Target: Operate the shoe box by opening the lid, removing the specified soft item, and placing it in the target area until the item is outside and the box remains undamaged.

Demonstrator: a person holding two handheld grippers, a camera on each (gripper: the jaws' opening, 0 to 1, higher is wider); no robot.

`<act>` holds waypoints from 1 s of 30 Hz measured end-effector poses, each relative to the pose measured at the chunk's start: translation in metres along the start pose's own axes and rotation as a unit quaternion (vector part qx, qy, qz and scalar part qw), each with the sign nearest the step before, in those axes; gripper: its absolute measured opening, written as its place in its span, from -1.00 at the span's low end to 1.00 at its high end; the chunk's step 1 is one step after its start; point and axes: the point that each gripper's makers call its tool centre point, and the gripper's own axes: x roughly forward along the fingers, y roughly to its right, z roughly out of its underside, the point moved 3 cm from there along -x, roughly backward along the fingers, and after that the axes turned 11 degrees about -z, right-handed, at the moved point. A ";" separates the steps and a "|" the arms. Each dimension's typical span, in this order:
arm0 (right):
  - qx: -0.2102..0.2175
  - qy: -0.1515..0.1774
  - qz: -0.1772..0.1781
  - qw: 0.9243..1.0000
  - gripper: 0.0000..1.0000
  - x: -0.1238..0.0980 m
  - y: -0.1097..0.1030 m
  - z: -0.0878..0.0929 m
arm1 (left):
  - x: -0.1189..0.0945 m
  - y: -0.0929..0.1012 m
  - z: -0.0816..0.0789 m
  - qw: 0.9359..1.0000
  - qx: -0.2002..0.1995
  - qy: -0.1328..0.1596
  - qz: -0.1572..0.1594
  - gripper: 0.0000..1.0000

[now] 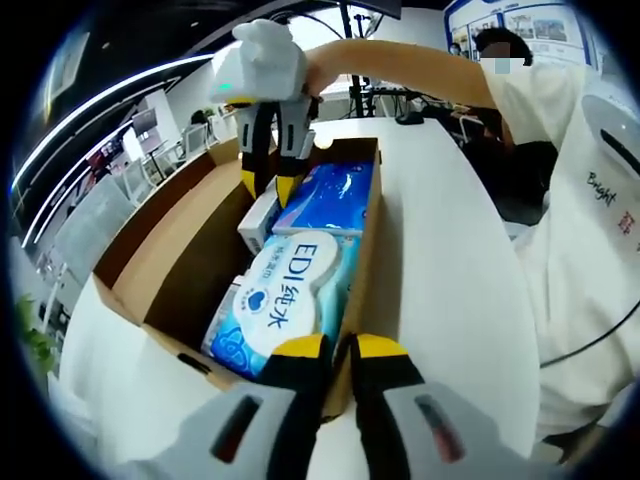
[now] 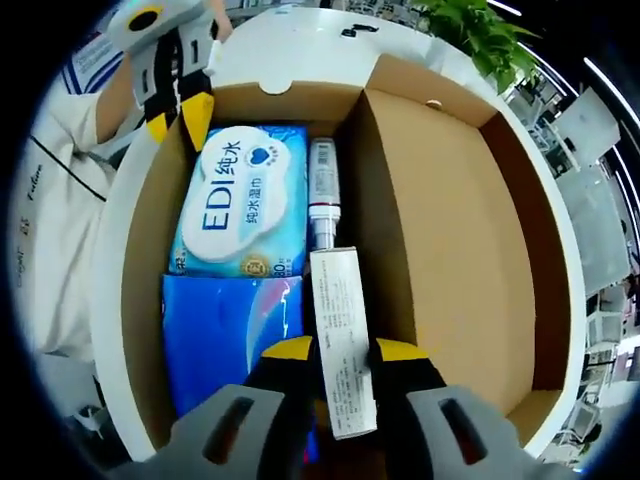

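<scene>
Risk: the right tongs [image 2: 338,352], at the bottom centre of the right gripper view, are closed on a slim white carton [image 2: 340,340], a rigid item; lifting it would likely leave the soft item behind. The carton's far end touches a tube [image 2: 322,190], which may drag. The left tongs [image 1: 340,348] sit narrow on the box [image 1: 180,250] wall at lower centre of the left gripper view; I cannot tell whether they pinch it, and a hard squeeze could crease the cardboard. Contents: the lid is open; a wipes pack [image 2: 243,200] lies at centre left, a blue pack [image 2: 230,330] below it, both inside. The box rests on the desk [image 1: 440,250].
</scene>
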 end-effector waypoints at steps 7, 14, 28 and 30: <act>0.000 0.003 -0.004 1.000 -0.58 0.001 0.000 0.001 | 0.000 0.000 0.000 1.000 0.000 0.000 -0.001 -0.82; -0.001 0.005 -0.004 1.000 -0.59 0.002 0.001 0.001 | 0.000 0.001 0.000 1.000 0.000 0.000 -0.002 -0.81; 0.006 0.010 0.011 1.000 -0.63 0.002 0.002 0.000 | 0.000 0.001 0.000 1.000 0.000 0.002 -0.003 -0.82; 0.000 0.001 0.012 1.000 -0.63 0.001 0.001 0.003 | 0.001 0.001 0.000 1.000 0.000 0.001 -0.001 -0.82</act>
